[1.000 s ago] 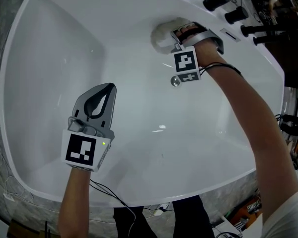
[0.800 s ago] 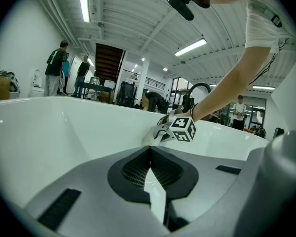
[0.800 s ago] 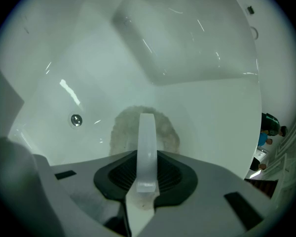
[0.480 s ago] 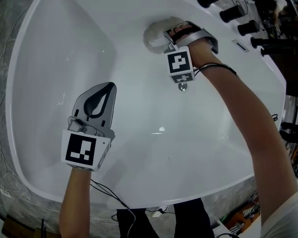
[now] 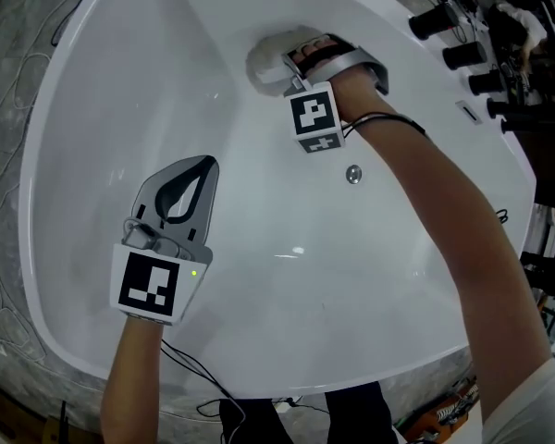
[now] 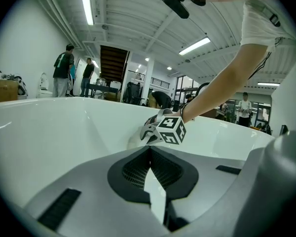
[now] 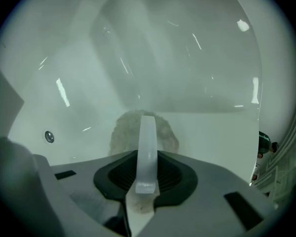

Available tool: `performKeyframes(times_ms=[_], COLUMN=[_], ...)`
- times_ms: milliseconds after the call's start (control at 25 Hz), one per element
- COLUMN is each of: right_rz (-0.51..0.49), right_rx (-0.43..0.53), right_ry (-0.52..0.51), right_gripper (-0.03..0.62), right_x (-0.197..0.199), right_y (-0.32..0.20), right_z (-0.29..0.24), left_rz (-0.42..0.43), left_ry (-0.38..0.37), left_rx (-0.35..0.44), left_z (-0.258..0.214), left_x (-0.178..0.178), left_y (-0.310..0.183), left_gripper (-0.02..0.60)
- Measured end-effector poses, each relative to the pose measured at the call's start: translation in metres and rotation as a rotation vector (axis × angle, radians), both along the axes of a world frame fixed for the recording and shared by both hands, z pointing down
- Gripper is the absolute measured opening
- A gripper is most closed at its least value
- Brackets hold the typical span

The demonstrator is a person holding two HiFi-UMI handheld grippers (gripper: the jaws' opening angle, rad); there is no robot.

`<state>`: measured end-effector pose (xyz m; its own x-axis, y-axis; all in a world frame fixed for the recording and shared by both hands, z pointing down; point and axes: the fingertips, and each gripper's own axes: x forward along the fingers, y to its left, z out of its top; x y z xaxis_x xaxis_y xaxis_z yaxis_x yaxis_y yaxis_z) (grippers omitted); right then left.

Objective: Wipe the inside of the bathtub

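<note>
White bathtub [image 5: 92,276] everywhere. Right gripper [image 5: 294,70] clamps a pale scrub pad [image 5: 262,61] by its handle against the tub wall, left gripper [image 5: 202,166] hovers pinched together, empty.

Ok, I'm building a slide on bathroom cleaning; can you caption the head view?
Right gripper presses a pale scrubbing pad against the bathtub wall; left gripper hangs shut and empty.

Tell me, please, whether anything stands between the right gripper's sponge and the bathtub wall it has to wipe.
Nothing visible does. The right gripper is shut on the sponge, which appears to lie directly against the bathtub wall; the metal fitting and the left gripper sit well aside.
</note>
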<state>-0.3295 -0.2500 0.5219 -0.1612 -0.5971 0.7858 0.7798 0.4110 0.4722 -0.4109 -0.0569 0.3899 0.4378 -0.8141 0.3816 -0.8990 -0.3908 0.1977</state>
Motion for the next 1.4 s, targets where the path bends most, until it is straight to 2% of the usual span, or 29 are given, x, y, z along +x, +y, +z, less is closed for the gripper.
performKeyframes(times_ms=[280, 560, 920, 1400], right_rz=[-0.039, -0.06, -0.122, -0.097], right_rx=[0.014, 0.023, 0.049, 0.036], right_ry=[-0.049, -0.066, -0.034, 0.005], right_gripper=[0.098, 0.097, 0.097, 0.097], right_x=[-0.052, -0.08, -0.097, -0.086], right_y=[-0.001, 0.0, 0.003, 0.019], right_z=[0.007, 0.019, 0.053, 0.102], left_rz=[-0.022, -0.022, 0.018, 0.067], left_ry=[-0.01, -0.007, -0.014, -0.038], left_rx=[0.009, 0.014, 0.034, 0.026], left_z=[0.002, 0.006, 0.001, 0.008], left_x=[-0.025, -0.037, -0.034, -0.026], left_y=[0.006, 0.014, 0.016, 0.02], left_gripper=[0.011, 0.011, 0.011, 0.012])
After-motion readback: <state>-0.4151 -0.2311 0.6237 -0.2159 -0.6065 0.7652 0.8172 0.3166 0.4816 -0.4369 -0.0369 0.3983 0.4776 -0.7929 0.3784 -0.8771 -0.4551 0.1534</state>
